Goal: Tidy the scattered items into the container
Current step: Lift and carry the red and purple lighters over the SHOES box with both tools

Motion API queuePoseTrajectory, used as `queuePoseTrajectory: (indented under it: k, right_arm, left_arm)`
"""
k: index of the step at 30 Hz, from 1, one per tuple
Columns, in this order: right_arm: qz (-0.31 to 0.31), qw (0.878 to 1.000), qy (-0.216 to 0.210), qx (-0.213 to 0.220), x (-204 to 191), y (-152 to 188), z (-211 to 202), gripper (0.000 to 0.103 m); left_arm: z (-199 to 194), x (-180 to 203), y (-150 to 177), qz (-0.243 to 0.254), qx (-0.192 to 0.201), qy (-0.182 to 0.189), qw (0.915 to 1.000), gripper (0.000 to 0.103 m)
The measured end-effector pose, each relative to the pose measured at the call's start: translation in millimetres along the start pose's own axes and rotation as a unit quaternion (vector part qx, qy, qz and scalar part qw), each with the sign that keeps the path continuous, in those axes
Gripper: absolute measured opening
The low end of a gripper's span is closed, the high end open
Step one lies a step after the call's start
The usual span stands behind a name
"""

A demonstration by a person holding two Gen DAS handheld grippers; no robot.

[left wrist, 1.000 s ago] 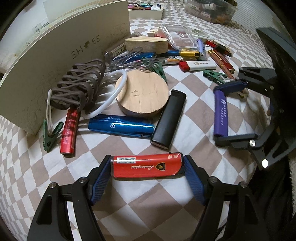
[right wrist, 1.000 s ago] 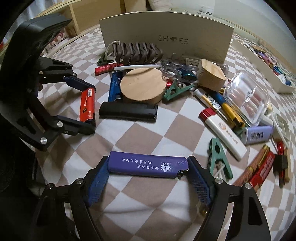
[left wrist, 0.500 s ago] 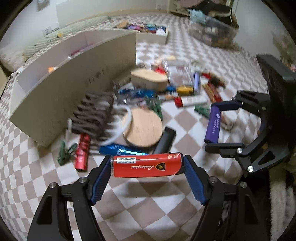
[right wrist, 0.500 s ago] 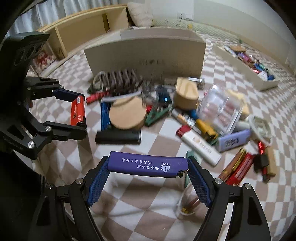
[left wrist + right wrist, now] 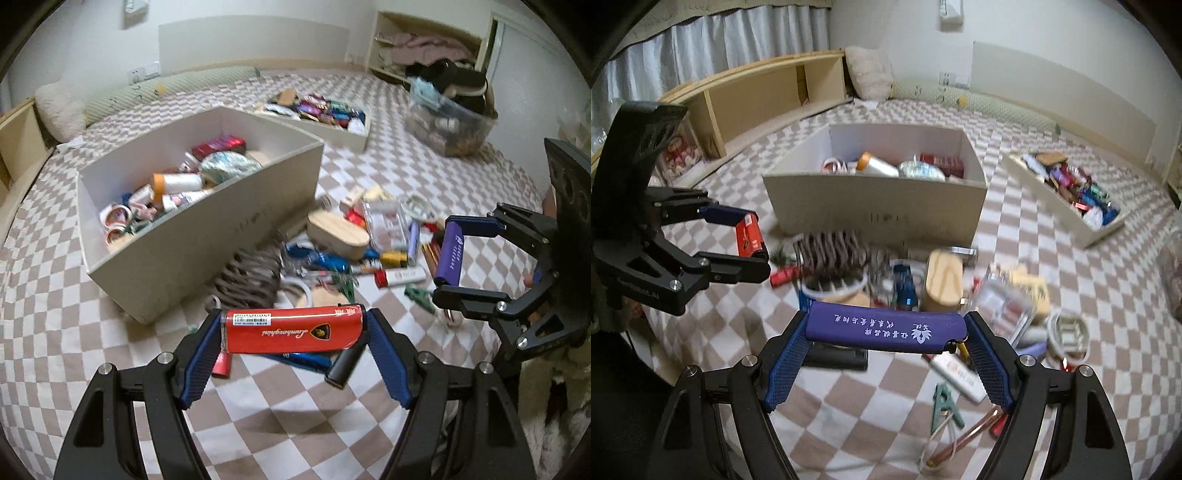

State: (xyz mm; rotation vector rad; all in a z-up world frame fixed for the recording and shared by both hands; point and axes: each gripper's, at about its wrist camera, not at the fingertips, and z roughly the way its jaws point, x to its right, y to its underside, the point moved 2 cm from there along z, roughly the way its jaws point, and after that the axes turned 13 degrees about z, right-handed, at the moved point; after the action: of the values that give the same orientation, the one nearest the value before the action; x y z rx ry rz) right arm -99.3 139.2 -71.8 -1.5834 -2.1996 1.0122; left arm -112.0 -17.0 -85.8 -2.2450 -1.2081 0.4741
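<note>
In the left wrist view the left gripper (image 5: 293, 330) fills the bottom of the frame, tilted downward over the checkered cloth (image 5: 74, 332), its blue pads (image 5: 201, 356) clamped on the two ends of a red lighter (image 5: 293, 330) that lies crosswise between them, clear of the cloth. At the right edge of the same view the right gripper (image 5: 448, 254) reaches in from the right, its black frame angled toward the frame's centre and its jaws closed on the ends of a purple lighter (image 5: 448, 254) held nearly upright in the picture. In the right wrist view that purple lighter (image 5: 886, 328) spans the lower middle, gripped end to end, lifted above the clutter; the left gripper (image 5: 750, 238) comes in from the left edge with the red lighter (image 5: 750, 238) pinched between its fingers. The container, a white shoe box (image 5: 258, 206), stands open in the upper left of the left wrist view and upper centre of the right wrist view (image 5: 879, 206), partly filled with small items. The scattered pile lies just in front of the box: a brown coiled piece (image 5: 831, 251), an oval wooden box (image 5: 338, 236), a black lighter (image 5: 345, 363), a clear plastic case (image 5: 1004, 306), a green clip (image 5: 945, 402). A second shallow white tray (image 5: 1071, 218) of items sits well apart, at the right of the right wrist view.
</note>
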Motion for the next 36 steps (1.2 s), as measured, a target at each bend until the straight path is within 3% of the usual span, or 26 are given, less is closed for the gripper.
queuePoseTrajectory:
  k: [21,36]
  right_arm:
    - [0.013,0.996,-0.036,0.075,-13,-88,-24,0.083]
    - [0.022,0.994,-0.045,0.093,-8,-150,-8,0.083]
  left_arm:
    - [-51,-69,-50,-0.061,0.092,-0.057,0.9922,0.076]
    - [-51,-123,-66,-0.135,0.11,-0.083,0.9813,0.076]
